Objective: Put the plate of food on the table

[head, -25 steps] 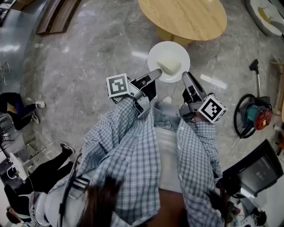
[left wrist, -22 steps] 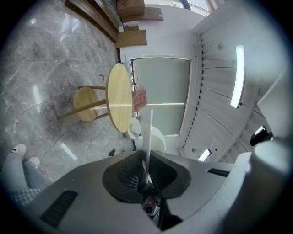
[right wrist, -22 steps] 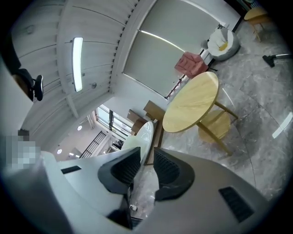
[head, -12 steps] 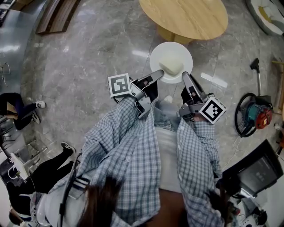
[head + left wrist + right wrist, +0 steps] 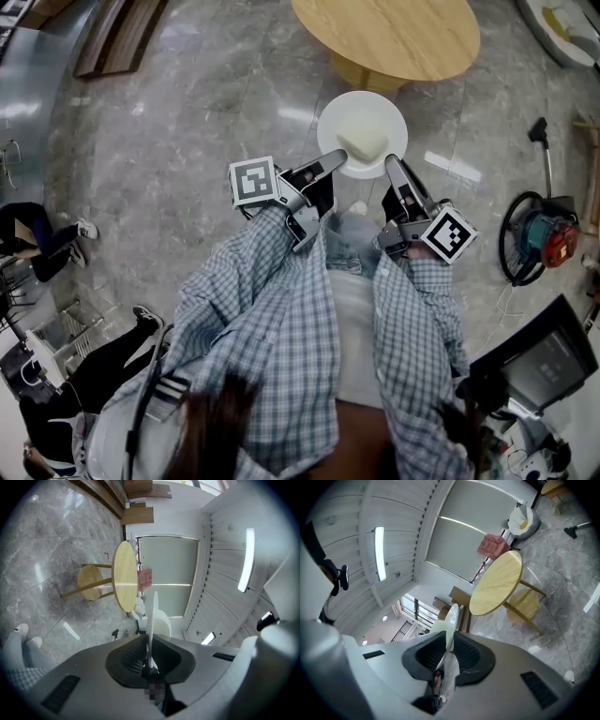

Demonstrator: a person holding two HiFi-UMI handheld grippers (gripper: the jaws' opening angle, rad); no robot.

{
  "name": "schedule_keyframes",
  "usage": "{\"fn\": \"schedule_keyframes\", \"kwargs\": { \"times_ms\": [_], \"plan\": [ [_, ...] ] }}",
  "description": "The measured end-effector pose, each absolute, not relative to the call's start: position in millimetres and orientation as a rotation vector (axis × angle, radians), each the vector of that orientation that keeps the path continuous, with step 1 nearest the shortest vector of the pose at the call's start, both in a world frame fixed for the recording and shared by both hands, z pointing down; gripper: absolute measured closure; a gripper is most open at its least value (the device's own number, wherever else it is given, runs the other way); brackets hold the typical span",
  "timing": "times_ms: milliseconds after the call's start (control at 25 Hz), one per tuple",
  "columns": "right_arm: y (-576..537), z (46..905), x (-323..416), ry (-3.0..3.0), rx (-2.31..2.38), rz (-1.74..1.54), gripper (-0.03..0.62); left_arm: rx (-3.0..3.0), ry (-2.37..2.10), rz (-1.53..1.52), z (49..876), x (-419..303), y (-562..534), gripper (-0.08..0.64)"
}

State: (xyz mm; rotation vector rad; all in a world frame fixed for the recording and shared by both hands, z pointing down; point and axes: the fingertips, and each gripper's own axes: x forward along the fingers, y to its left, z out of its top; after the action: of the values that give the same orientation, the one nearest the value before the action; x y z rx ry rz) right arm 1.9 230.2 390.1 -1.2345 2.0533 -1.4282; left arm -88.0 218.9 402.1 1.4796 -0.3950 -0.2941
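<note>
Gripping the plate [image 5: 334, 120] by its near rim, the left gripper [image 5: 336, 156] and right gripper [image 5: 391, 161] are both clenched on it. In the left gripper view the plate [image 5: 153, 616] stands edge-on, pinched between the ribbed pads of the left gripper [image 5: 150, 660]. In the right gripper view the plate [image 5: 451, 618] is nipped the same way by the right gripper [image 5: 446, 654].

The plate reaches out ahead of both pairs of jaws, with pale food [image 5: 363, 139] heaped between and just beyond the tips. Straight ahead of the far rim is the table [image 5: 394, 37]. In the head view the rim sits just short of the table's near edge, not over the top, and the height gap cannot be told.

Outward of the left jaws lies open floor [image 5: 187, 141]. Outward of the right jaws a vacuum [image 5: 534, 239] lies well apart.

Both forearms, in plaid sleeves [image 5: 272, 291], reach forward side by side. The grippers angle inward so their tips converge on the rim. Each marker cube sits behind its jaws on the outer side, the left [image 5: 253, 180] and the right [image 5: 448, 232].
</note>
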Motion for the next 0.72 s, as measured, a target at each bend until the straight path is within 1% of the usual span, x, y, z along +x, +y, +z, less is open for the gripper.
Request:
{"fn": "schedule_keyframes", "kwargs": {
  "times_ms": [720],
  "plan": [
    [234, 384, -6, 2.030, -1.238, -1.408, 0.537, 1.484, -0.381, -0.281, 400, -96, 222, 0.534]
  ]
}}
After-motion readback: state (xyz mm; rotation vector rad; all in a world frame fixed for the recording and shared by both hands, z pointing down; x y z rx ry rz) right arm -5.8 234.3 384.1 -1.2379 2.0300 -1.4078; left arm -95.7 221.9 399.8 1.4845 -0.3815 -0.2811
